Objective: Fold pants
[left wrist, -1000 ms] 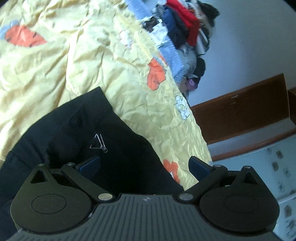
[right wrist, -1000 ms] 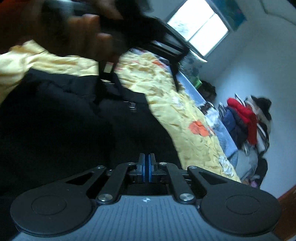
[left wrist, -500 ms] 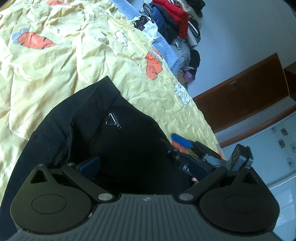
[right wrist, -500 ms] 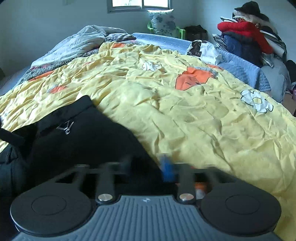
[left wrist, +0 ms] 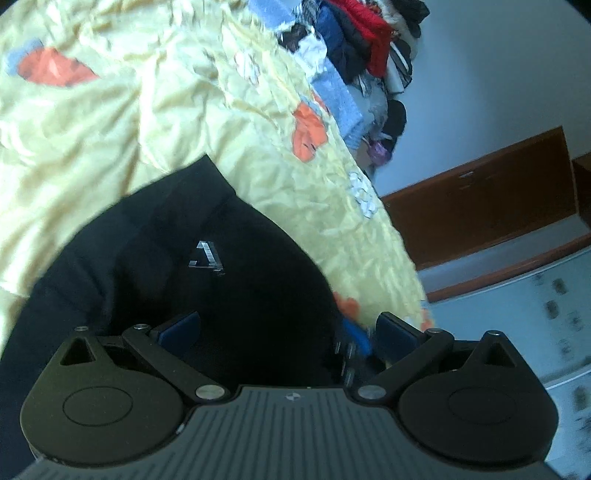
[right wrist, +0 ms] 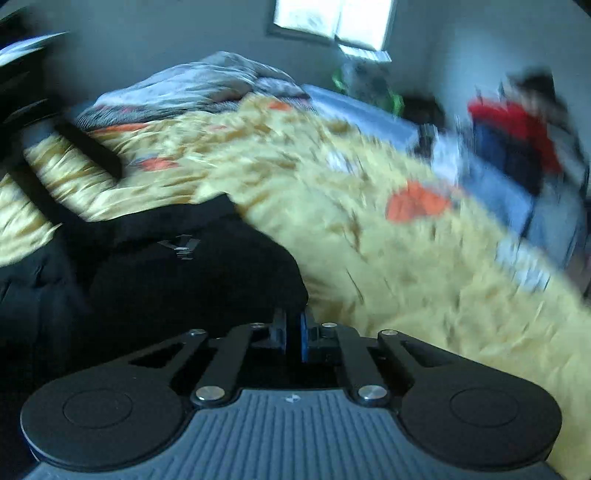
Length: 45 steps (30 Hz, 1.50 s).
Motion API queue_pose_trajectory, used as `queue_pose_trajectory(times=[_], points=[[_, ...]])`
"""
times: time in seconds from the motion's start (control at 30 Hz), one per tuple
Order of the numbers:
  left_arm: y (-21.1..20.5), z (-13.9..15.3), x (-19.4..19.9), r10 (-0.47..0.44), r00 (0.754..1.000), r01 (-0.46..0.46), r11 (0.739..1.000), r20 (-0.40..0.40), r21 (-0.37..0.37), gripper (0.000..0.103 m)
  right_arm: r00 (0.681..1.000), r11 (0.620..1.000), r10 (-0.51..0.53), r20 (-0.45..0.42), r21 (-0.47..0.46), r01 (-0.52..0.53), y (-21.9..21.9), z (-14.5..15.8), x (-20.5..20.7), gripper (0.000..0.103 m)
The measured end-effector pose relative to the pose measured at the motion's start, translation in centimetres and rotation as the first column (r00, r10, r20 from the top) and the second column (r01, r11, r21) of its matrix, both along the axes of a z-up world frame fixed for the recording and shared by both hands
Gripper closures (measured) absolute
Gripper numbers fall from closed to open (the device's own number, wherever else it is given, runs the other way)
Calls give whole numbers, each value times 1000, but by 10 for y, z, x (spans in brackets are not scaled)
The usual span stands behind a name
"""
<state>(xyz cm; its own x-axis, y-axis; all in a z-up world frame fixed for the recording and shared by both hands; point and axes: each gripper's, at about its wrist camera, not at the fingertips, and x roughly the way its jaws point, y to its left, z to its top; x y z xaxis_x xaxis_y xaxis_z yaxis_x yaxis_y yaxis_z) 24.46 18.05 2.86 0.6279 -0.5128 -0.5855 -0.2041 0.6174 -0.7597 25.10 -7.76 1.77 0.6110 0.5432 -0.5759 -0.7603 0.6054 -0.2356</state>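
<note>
The black pants (left wrist: 192, 266) lie bunched on a yellow quilt (left wrist: 110, 122) with orange prints; a small metal triangle tag (left wrist: 205, 254) shows on them. My left gripper (left wrist: 288, 328) is open just above the pants, holding nothing. My right gripper (right wrist: 293, 330) is shut at the pants' edge (right wrist: 207, 273); the blurred view hides whether cloth is pinched. Its blue fingertip (left wrist: 356, 338) shows beside my left gripper's right finger.
A pile of clothes (left wrist: 365, 48) lies beyond the quilt at the far side. A brown wooden cabinet (left wrist: 491, 206) stands by the wall on the right. A grey blanket (right wrist: 199, 88) lies at the bed's head under a window (right wrist: 332, 22).
My right gripper went from shut to open, then shut again at the pants' edge, swinging fast. My left gripper stayed open and shifted slightly over the pants.
</note>
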Motion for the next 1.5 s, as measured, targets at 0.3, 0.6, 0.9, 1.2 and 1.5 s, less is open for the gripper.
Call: queue_pose_trajectory(times=[0.3, 0.6, 0.9, 1.2, 1.5], points=[[6, -14, 41, -23, 997, 12, 991, -78, -130, 4, 903, 943, 238, 357, -310, -125, 23, -11, -122, 96], [15, -12, -2, 38, 999, -37, 998, 19, -52, 97, 927, 968, 166, 337, -236, -87, 23, -15, -128, 96], [1, 5, -85, 36, 982, -42, 999, 187, 30, 100, 917, 965, 105, 385, -263, 0, 19, -26, -139, 84], [11, -1, -111, 75, 978, -73, 997, 195, -18, 100, 903, 953, -48, 427, -252, 170, -1, -28, -132, 31], [16, -4, -127, 79, 980, -83, 997, 185, 13, 100, 930, 946, -98, 355, -257, 198, -22, -20, -157, 99]])
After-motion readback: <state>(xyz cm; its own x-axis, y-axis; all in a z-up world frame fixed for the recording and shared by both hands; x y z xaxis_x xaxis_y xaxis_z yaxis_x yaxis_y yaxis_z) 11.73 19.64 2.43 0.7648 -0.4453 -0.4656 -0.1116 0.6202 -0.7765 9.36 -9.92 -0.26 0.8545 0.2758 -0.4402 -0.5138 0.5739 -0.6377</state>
